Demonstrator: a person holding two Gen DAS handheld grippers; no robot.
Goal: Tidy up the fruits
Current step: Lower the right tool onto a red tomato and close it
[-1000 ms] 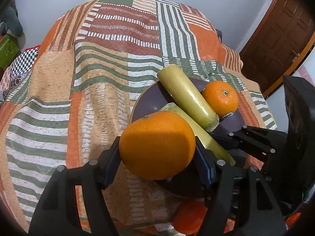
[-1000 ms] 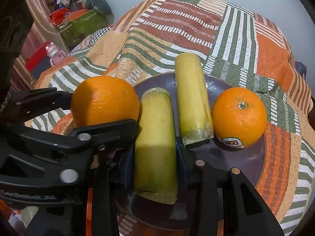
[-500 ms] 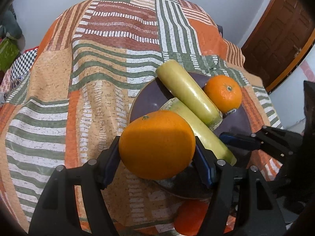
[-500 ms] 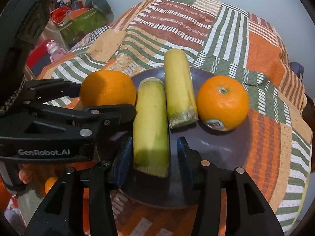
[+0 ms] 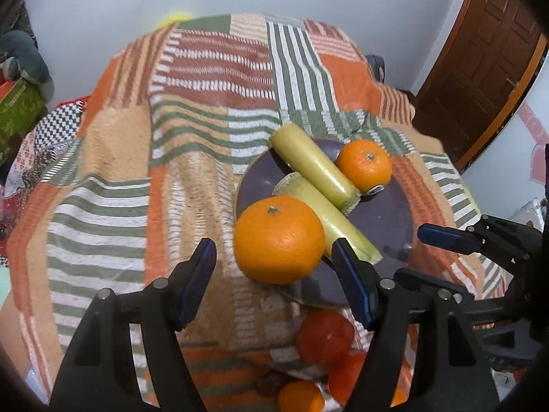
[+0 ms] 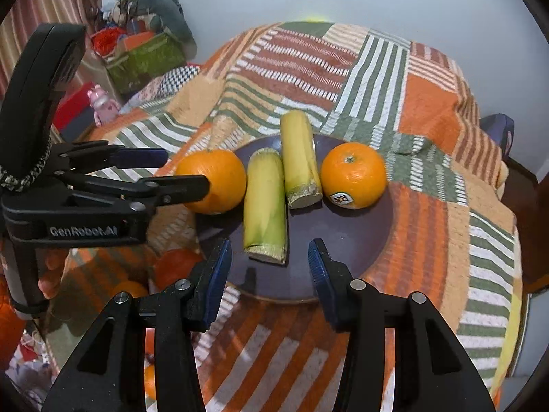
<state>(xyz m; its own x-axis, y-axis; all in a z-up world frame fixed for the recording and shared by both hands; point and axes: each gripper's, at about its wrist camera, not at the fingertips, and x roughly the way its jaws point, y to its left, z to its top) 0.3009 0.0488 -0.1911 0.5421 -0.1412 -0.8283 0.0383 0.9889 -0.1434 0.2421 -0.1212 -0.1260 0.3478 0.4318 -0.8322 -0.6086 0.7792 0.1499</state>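
Note:
A dark purple plate (image 6: 343, 240) (image 5: 384, 226) sits on the striped cloth. On it lie two yellow-green corn pieces (image 6: 266, 206) (image 6: 300, 161) side by side, an orange (image 6: 353, 175) with a sticker at the right and a second orange (image 6: 214, 180) (image 5: 279, 238) at the left rim. My left gripper (image 5: 274, 257) (image 6: 182, 171) is open, its jaws apart around the left orange and not touching it. My right gripper (image 6: 269, 257) (image 5: 442, 237) is open and empty just behind the near corn piece.
The patchwork cloth (image 5: 192, 158) covers the table. Several more oranges and red fruits (image 5: 324, 340) lie below the table's near edge. A green box (image 6: 147, 58) and clutter stand at the far left, a brown door (image 5: 480, 58) at the right.
My left gripper has opened, let go of the orange at the plate's left rim and drawn back. My right gripper has opened, released the near corn piece and pulled back.

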